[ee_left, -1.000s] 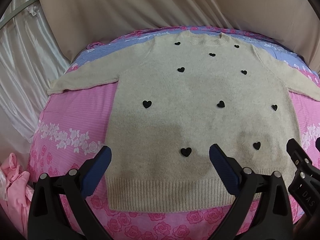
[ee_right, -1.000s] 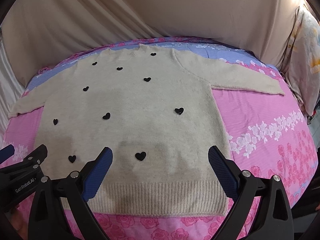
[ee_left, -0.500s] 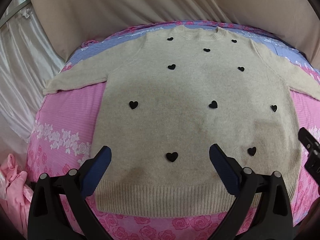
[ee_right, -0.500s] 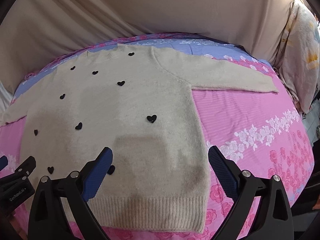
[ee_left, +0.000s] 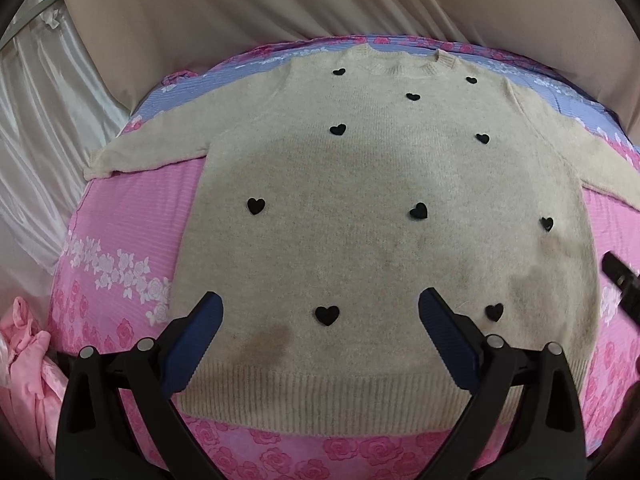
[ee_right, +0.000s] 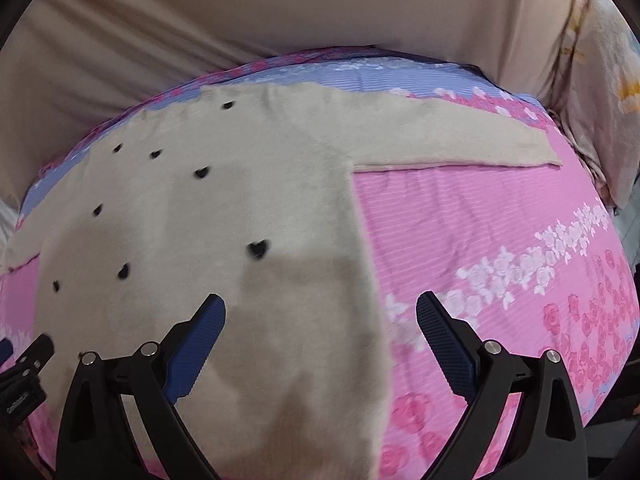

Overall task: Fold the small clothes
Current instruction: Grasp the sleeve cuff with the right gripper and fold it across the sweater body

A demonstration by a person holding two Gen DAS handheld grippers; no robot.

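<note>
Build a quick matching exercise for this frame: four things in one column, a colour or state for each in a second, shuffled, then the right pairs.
Things:
1. sweater
2. hearts
3. sheet
4. left gripper

Colour or state:
A. pink with roses
B. open, holding nothing
C. beige, spread flat with sleeves out
D. black

Pairs: 1-C, 2-D, 3-A, 4-B
</note>
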